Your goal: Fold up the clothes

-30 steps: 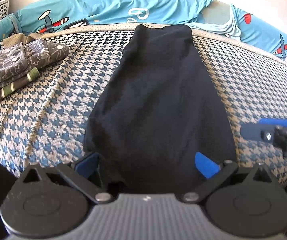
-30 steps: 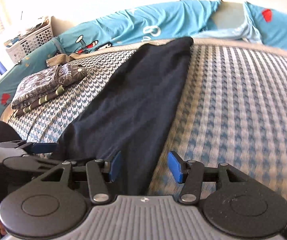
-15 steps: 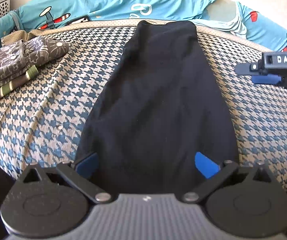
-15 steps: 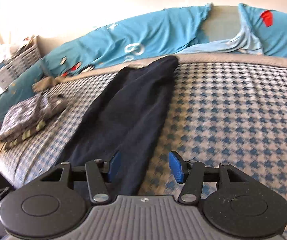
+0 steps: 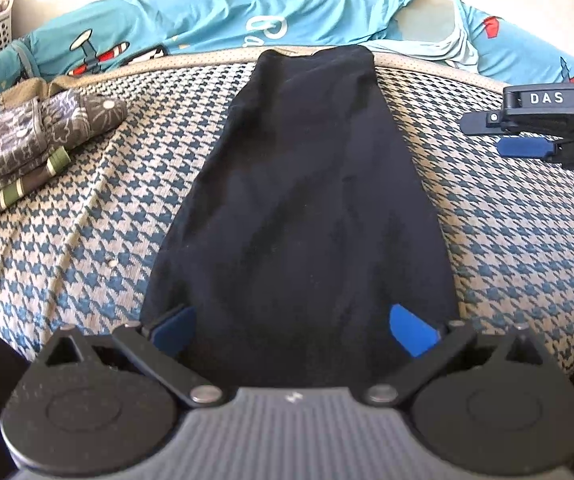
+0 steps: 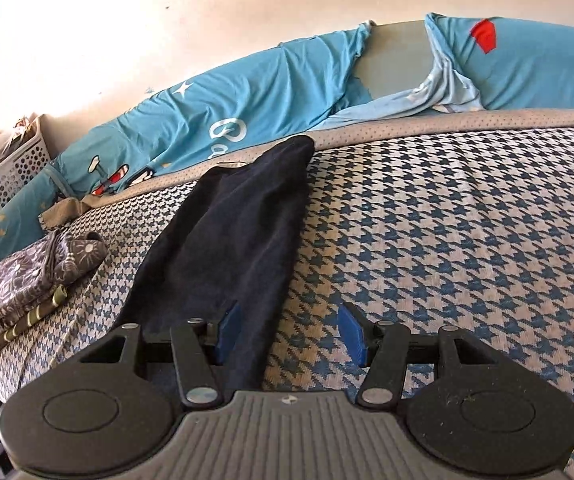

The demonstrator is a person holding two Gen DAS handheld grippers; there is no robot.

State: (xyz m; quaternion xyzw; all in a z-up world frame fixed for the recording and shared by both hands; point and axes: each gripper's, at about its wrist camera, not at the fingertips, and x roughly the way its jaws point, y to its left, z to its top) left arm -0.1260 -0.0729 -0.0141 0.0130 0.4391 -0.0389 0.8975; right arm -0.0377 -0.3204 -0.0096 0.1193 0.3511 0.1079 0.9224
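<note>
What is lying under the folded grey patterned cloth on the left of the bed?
Under the patterned cloth a green striped garment shows only at its edge. The rest is covered. Both lie on the checked bed cover.

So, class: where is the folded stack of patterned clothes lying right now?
In both wrist views the folded patterned stack lies at the left on the houndstooth mattress, left of the long black garment and near the blue airplane-print bedding.
</note>
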